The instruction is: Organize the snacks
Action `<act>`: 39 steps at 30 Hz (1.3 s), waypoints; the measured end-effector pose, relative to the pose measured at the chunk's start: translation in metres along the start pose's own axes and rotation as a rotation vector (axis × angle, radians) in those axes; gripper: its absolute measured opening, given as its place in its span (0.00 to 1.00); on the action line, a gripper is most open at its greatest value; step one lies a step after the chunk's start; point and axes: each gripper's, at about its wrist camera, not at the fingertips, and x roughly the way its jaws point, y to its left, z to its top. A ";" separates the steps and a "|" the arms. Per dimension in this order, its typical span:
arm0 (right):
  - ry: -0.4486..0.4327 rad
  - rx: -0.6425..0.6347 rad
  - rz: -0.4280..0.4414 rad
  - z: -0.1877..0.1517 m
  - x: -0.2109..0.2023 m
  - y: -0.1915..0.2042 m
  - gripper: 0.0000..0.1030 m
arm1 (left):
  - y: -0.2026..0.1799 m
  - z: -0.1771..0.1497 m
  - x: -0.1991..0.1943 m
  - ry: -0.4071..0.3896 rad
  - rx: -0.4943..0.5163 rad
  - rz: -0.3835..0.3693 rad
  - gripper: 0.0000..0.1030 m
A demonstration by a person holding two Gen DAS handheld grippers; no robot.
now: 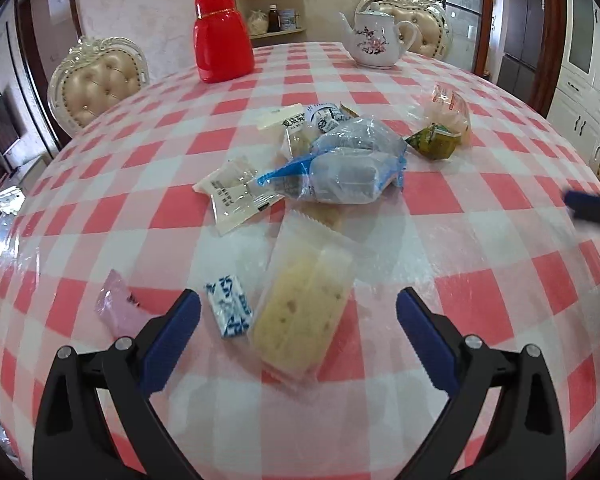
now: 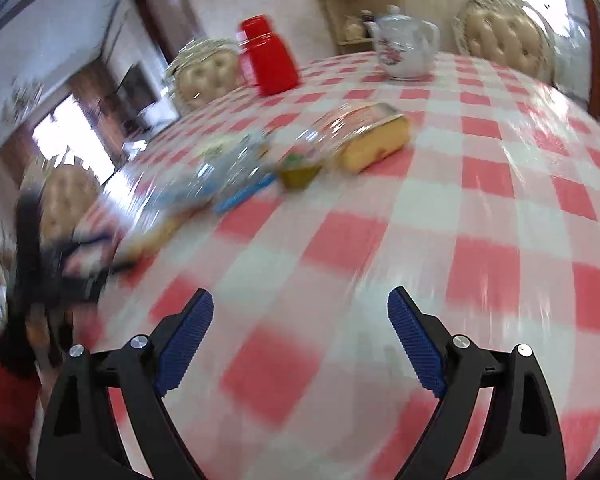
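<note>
I am holding my left claw spread wide and empty, low over the checked table. Lying right between its fingers is the cake, a pale slab in a clear wrapper. Its long axis is running away from me and leaning slightly right, so it is lying roughly along my fingers, not across them. That suits a pinch on its long sides, which is what I judge the next move calls for. A small blue-and-white candy is sitting just beside the cake's left edge, near my left finger, and it could get caught in the squeeze. A pink packet is lying further left, outside the claw.

The main pile of wrapped snacks is lying beyond the cake, toward the middle of the table.

My right claw is also spread and gripping nothing, over bare cloth; its view is blurred. From there the snacks are lying ahead and to the left, well apart from it. So my left claw is much the nearer to the cake.
</note>
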 end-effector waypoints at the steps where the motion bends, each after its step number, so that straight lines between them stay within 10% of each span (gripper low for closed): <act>1: -0.001 0.043 -0.006 0.011 0.009 -0.005 0.84 | 0.000 0.001 0.003 0.005 0.004 -0.009 0.96; 9: 0.017 0.471 -0.149 0.102 0.102 -0.022 0.84 | -0.004 -0.001 0.007 0.003 0.039 -0.048 0.96; 14: 0.098 0.343 -0.422 0.123 0.143 0.000 0.85 | 0.000 -0.001 0.008 0.008 0.039 -0.062 0.94; 16: 0.073 0.266 -0.410 0.116 0.139 0.004 0.67 | 0.001 -0.002 0.007 0.006 0.057 -0.063 0.75; 17: 0.061 0.242 -0.418 0.112 0.135 0.004 0.48 | -0.001 -0.003 0.005 -0.001 0.080 -0.040 0.44; 18: 0.037 0.195 -0.401 0.106 0.127 0.003 0.44 | -0.001 -0.003 0.004 0.009 0.093 -0.042 0.35; 39: -0.024 -0.122 -0.136 -0.052 -0.046 0.053 0.43 | -0.048 -0.055 -0.069 0.026 -0.043 -0.061 0.35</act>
